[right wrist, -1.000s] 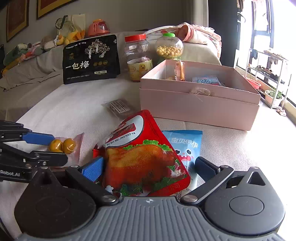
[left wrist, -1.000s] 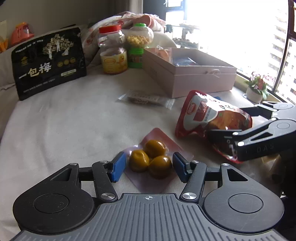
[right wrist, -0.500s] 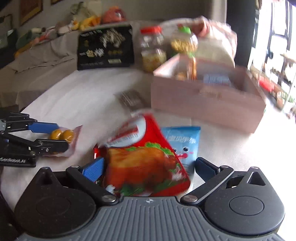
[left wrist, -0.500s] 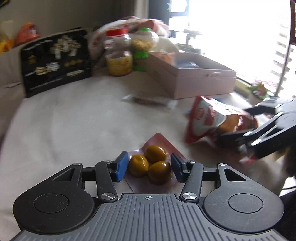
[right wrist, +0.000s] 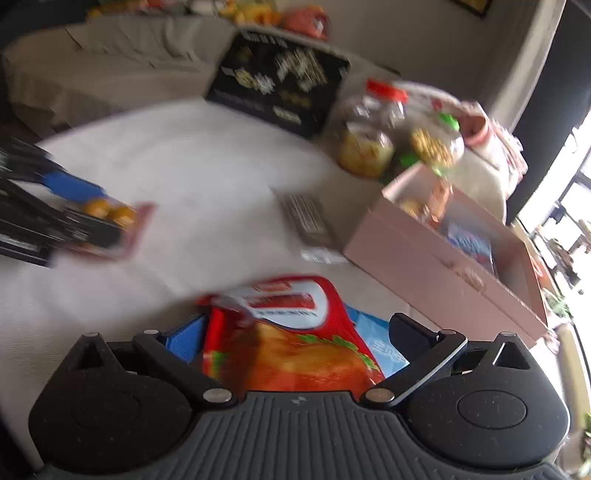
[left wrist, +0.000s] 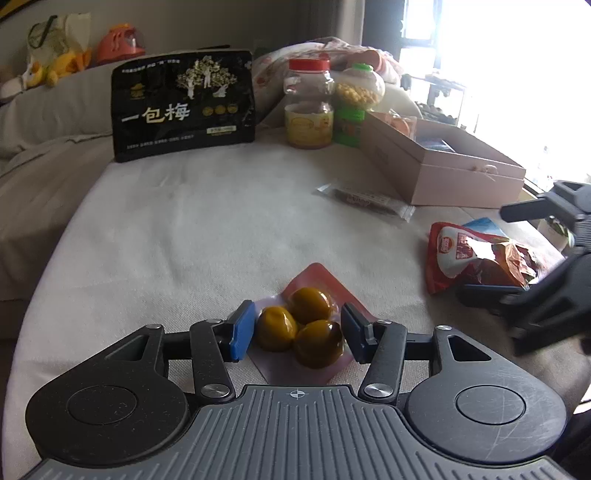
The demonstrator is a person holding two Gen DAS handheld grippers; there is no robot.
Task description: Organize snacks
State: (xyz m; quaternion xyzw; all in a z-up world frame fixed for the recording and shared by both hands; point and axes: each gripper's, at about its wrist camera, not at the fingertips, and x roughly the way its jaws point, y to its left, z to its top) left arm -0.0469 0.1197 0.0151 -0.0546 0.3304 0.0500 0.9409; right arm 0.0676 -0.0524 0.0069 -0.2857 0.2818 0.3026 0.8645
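Bright window [left wrist: 517, 74] rt; grey sofa [left wrist: 55, 110] behind, beige wall [left wrist: 221, 26].

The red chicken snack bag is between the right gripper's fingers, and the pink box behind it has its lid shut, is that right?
Not quite. In the right wrist view the pink box is open, with packets visible inside. The rest holds: the red chicken snack bag sits between the fingers of the right gripper.

plush toys [left wrist: 55, 62] | orange toy [left wrist: 120, 38] (behind) | white cloth [left wrist: 177, 236]
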